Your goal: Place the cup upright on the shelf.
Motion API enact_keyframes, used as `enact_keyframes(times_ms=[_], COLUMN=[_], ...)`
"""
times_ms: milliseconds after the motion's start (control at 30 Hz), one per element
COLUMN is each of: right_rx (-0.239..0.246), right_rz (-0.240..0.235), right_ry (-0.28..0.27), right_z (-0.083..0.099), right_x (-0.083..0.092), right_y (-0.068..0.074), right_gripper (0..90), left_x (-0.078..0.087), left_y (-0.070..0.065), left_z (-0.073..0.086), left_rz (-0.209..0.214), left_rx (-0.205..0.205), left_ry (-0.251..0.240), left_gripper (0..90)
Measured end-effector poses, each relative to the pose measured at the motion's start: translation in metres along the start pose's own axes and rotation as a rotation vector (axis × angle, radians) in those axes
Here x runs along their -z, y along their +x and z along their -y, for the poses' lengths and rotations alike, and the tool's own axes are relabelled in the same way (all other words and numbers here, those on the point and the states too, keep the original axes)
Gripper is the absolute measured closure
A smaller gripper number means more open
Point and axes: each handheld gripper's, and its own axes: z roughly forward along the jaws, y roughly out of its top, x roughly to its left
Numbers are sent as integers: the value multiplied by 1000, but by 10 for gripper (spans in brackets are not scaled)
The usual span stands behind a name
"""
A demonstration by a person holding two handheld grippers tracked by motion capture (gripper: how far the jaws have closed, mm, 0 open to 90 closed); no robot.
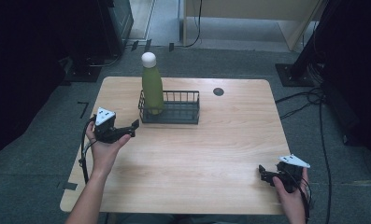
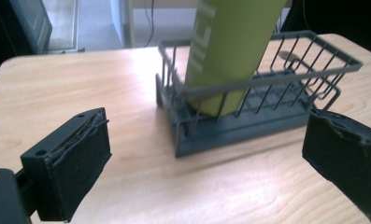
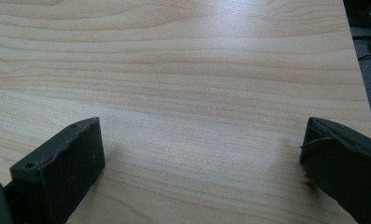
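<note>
Bottle (image 1: 152,86), green with a white cap, stands upright in the left end of a dark wire basket (image 1: 181,108) on the table (image 1: 211,149), toward 12 o'clock from the person. Left tool (image 1: 135,128) sits at about 9 o'clock of the basket, just beside its left end, jaws spread wide and holding nothing, aimed at the bottle. Right tool (image 1: 261,174) rests near the table's 4 o'clock corner, well apart from the basket, jaws likewise wide open and empty over bare wood.

Right tongs (image 3: 202,154) with jaws spread wide, bare wooden table (image 3: 183,70), perhaps grey floor (image 3: 370,60) beyond its edge
</note>
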Motion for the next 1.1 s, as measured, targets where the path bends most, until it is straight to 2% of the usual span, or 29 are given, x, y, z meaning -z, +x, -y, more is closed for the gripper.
enact_keyframes(times_ms=[300, 433, 633, 700, 800, 933, 1100], right_rx=[0, 0, 2, 2, 2, -3, -14], right_rz=[0, 0, 1, 1, 1, 4, 15], right_ry=[0, 0, 1, 1, 1, 1, 1], right_z=[0, 0, 0, 0, 0, 0, 0], right_x=[0, 0, 0, 0, 0, 0, 0], right_y=[0, 0, 0, 0, 0, 0, 1], right_gripper=[0, 0, 0, 0, 0, 0, 0], left_x=[16, 23, 32, 36, 39, 47, 54], left_y=[13, 17, 26, 28, 31, 34, 39], left_z=[32, 48, 67, 74, 82, 92, 103], left_rz=[-10, -20, -31, -36, -49, -47, -71], left_rx=[44, 46, 88, 88, 96, 119, 133], left_ry=[23, 39, 71, 79, 89, 95, 135], left_gripper=[14, 13, 13, 13, 9, 9, 9])
